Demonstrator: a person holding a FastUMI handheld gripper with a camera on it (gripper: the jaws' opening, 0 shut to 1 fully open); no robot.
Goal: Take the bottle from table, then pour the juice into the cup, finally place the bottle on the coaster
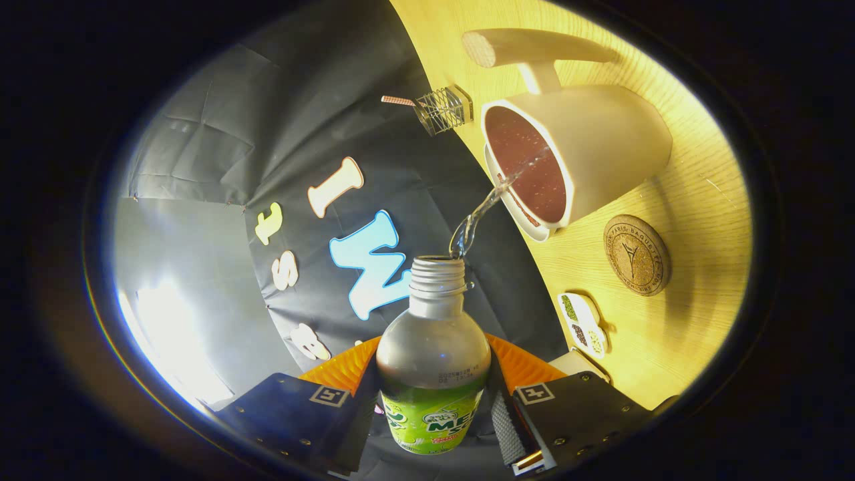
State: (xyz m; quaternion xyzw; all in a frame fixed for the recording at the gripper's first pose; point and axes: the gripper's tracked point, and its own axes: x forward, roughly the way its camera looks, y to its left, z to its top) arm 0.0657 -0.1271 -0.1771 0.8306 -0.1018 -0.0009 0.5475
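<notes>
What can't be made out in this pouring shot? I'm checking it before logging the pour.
- Gripper view: the bottle base, hidden between the gripper fingers shut on it.
- Cup fill depth: the rim and steep angle hide it.
- Coaster lettering: too small.
- Wire rack contents: too small.

One fisheye view, riding on the gripper (pixel 434 407), looks forward along its fingers, rolled sideways so the table (pixel 695 200) stands on edge. Bottle (pixel 433 374) very close, held between the fingers; cup (pixel 581 157) just beyond them.
</notes>
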